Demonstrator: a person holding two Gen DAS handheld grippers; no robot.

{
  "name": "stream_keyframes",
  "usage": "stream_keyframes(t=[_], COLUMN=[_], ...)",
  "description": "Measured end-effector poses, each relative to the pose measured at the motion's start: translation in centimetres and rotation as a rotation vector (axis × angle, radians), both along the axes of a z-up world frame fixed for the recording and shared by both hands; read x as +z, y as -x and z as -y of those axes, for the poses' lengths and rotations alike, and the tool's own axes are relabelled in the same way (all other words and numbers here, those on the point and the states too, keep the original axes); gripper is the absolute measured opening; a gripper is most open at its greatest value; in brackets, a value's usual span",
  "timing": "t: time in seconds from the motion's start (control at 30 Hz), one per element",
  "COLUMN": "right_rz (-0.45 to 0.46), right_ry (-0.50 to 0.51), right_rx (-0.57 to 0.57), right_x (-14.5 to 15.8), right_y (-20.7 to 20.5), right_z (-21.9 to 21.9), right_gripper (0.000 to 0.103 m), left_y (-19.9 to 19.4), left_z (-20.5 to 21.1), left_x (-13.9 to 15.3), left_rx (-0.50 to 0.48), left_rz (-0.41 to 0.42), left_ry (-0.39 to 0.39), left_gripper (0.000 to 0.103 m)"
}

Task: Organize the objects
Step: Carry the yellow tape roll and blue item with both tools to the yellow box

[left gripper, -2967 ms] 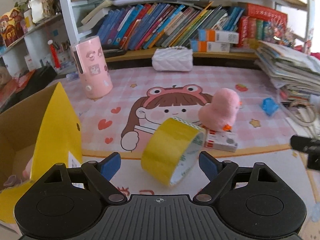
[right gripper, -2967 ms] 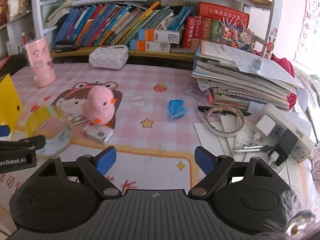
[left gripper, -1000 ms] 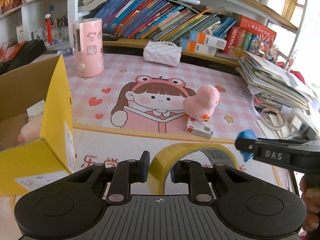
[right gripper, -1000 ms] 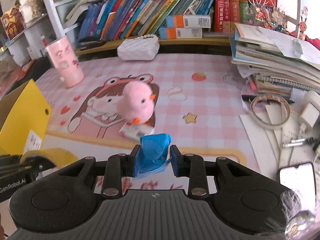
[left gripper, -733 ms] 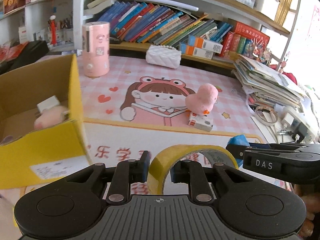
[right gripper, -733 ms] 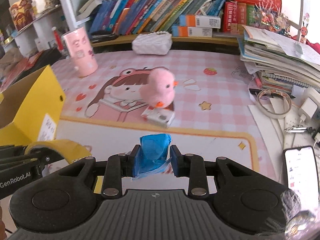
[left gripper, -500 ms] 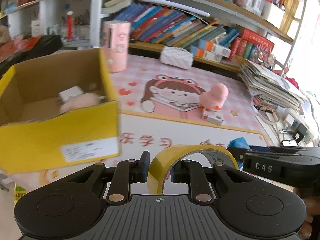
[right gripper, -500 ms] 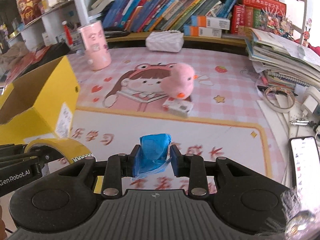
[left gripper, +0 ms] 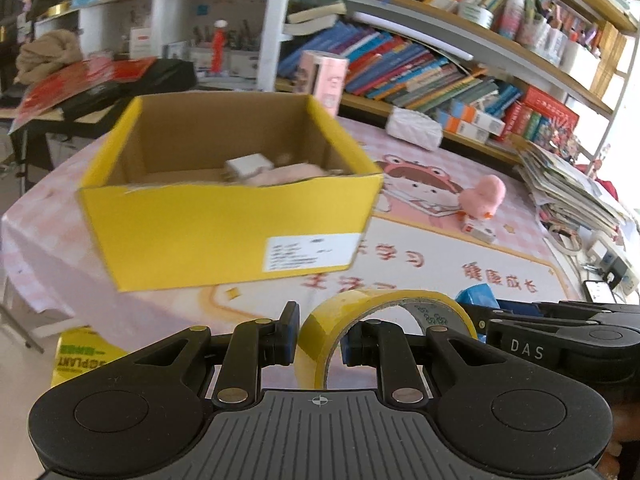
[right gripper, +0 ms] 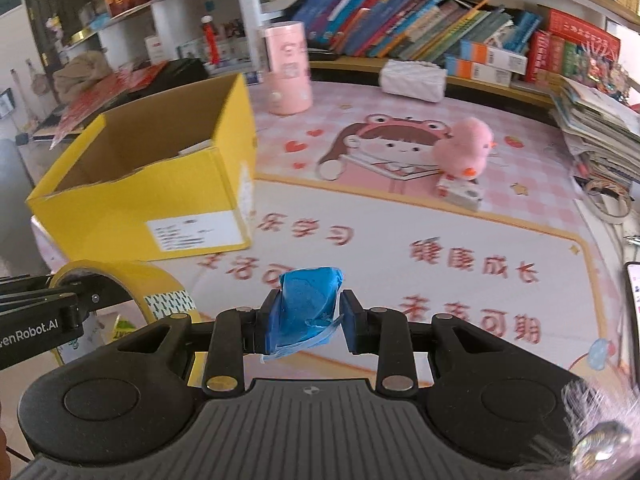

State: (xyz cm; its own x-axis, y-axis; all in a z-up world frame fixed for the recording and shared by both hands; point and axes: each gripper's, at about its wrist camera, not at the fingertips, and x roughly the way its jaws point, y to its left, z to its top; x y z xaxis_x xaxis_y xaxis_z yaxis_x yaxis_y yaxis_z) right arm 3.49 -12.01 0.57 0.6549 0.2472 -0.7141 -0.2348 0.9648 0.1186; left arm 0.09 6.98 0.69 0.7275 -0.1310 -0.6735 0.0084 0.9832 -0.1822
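Tape roll (left gripper: 384,312) yellow, upright, clamped in left gripper (left gripper: 319,340); right gripper (right gripper: 306,318) clamped on crumpled blue wad (right gripper: 306,308); yellow box (left gripper: 224,200) at 11 o'clock

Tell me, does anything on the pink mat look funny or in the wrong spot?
The pink chick toy sits out on the mat, right against a small white carton lying flat, while the yellow box already holds other bits. The blue crumpled thing also looks squashed between the right fingers.

Ahead of you: yellow box (left gripper: 224,216), top open, reachable from above. Bare mat (right gripper: 400,248) to its right; pink chick (right gripper: 466,148) beyond.
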Motion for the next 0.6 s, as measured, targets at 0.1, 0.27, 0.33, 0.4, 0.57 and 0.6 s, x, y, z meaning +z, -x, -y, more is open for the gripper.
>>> stream_keyframes(t=[0.1,0.27,0.33,0.4,0.57,0.6], right_rz=[-0.003,-0.007,-0.008,-0.009,-0.012,-0.011], right_ry=[-0.006,-0.016,-0.019,-0.022,-0.025,-0.024], right_rx=[0.02,0.045,0.051,0.054,0.044,0.045], right_x=[-0.1,-0.3,-0.4,-0.4,-0.2,-0.2], right_y=[0.8,2.3,2.8,3.3,4.1,4.2], right_z=[-1.5,-3.7,-4.4,-5.0,-5.9,-6.0], right_gripper=[0.029,0.029,0.029,0.029,0.029,0.029], left_y=[1.1,2.6,3.1,3.4,4.2,4.4], left_z=[-1.4,-3.2,-3.7,-4.2,-4.9,-5.0], left_x=[0.0,0.2,0.3,0.4,0.7,0.7], left_rx=[0.018,0.037,0.04,0.038,0.03,0.029], left_rz=[0.001,0.009,0.012,0.015,0.026,0.028], left_ry=[-0.002,-0.012,-0.015,-0.018,-0.02,-0.019], left_gripper=[0.019,0.019,0.019,0.019,0.019,0.019])
